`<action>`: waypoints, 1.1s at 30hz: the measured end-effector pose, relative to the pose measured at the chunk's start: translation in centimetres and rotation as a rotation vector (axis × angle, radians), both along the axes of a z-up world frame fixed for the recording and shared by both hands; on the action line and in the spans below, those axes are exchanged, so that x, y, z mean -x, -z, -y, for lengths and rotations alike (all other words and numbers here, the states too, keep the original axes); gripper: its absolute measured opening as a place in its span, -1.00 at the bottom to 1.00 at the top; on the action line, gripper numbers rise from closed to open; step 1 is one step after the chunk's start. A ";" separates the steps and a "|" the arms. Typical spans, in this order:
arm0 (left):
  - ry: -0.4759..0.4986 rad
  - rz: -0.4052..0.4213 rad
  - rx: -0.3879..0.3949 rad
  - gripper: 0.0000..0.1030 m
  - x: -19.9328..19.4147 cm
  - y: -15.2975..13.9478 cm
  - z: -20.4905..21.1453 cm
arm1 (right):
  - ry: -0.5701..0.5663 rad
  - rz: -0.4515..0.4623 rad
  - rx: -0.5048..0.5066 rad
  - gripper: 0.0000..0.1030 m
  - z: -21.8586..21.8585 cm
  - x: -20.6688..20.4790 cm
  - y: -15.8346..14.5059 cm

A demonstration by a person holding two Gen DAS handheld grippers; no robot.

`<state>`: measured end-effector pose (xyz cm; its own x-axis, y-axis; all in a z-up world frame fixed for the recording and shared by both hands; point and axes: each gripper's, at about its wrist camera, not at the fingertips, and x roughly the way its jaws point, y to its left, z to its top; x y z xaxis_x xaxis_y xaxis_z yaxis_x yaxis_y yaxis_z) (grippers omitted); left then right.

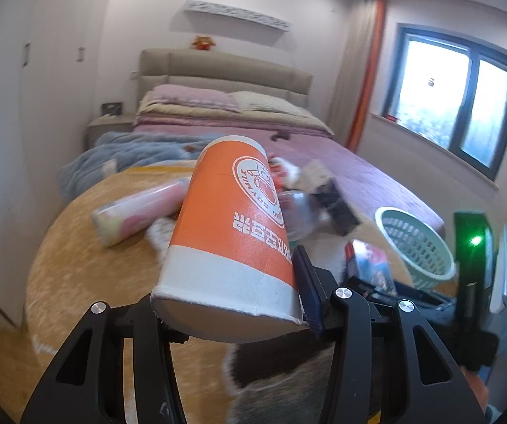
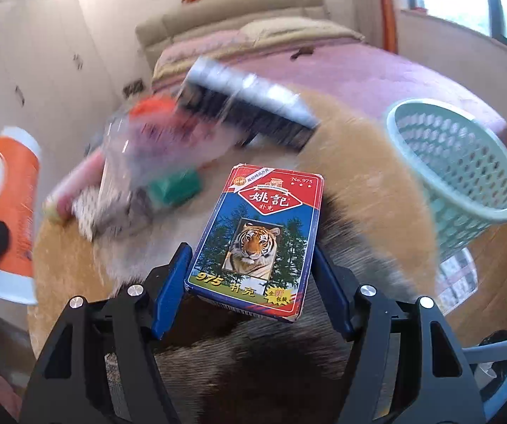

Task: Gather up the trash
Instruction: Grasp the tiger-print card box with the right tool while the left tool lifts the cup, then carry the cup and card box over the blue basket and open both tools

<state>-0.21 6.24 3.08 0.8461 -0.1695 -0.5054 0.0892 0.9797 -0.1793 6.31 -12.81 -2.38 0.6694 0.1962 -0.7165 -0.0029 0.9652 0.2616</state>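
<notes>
Beside the green basket [image 2: 465, 162], both grippers hold trash. The left gripper [image 1: 232, 304] has its fingers shut on the orange paper cup [image 1: 232, 219]. The right gripper [image 2: 250, 275] pinches the card box [image 2: 257, 236]. More trash waits on the table [image 1: 76, 265]; nothing shows inside the basket.

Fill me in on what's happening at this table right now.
A person with a gripper in each hand is clearing clutter off a round table. The left gripper is clamped on an orange paper cup, lifted and tilted. The right gripper has a tiger-print card box between its blue fingers; the pads sit at the box's sides. A mint-green basket stands to the right. More litter lies behind, blurred.
</notes>
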 end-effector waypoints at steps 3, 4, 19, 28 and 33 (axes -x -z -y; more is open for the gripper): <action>0.062 0.014 -0.009 -0.12 -1.1 -0.9 2.8 | 0.063 0.062 -0.010 0.26 3.4 -0.1 -2.0; 0.079 0.020 -0.016 -0.12 -1.5 -1.2 3.7 | 0.081 0.078 -0.011 0.26 4.2 0.0 -2.5; 0.450 -0.004 -0.026 -0.11 -10.8 -4.8 21.3 | 0.387 0.133 -0.036 0.26 20.6 -4.0 -4.4; 0.552 -0.213 -0.013 -0.10 -17.2 2.1 28.0 | 0.465 -0.066 -0.133 0.27 26.1 -7.3 1.9; 0.567 -0.298 0.002 -0.07 -19.2 5.3 29.2 | 0.485 -0.119 -0.149 0.30 27.1 -8.4 4.0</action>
<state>19.04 -22.96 -2.22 0.4480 -0.5511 -0.7040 0.5398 0.7945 -0.2784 14.66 -39.92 -6.40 0.6240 -0.0103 -0.7814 0.4733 0.8006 0.3675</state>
